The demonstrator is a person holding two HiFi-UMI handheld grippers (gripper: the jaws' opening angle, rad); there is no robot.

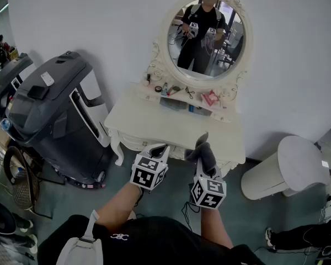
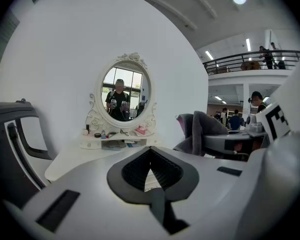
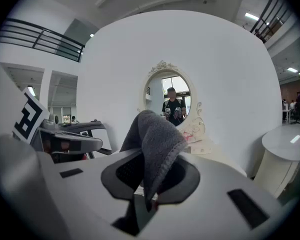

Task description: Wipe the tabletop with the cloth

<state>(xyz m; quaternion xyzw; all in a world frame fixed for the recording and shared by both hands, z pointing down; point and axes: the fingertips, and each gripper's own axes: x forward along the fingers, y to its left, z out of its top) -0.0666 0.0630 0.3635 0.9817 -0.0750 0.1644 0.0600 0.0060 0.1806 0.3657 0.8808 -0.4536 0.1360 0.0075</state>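
The right gripper (image 3: 150, 175) is clamped on a grey cloth (image 3: 158, 140). The jaws pinch its lower fold and the rest stands up out of them in a rounded, doubled-over hump. The left gripper (image 2: 150, 150) holds nothing: its jaws are closed, tips together, with only a narrow wedge of light showing between the dark pads. In the head view both grippers sit side by side at the front edge of a white dressing table (image 1: 154, 127), left one just beside the right, each with its marker cube toward the person. The cloth is at the near edge of the tabletop, right of centre (whether it touches the surface cannot be determined from any view). The middle of the tabletop is bare. A low shelf (image 1: 179, 99) at the back carries small cosmetic items, including something pink at its right end. Above the shelf an oval mirror (image 1: 205, 35) in a carved white frame reflects the person holding both grippers. A dark floor-cleaning machine (image 1: 49, 106) stands close to the table's left side. A round white stool (image 1: 303, 162) stands apart to the right.
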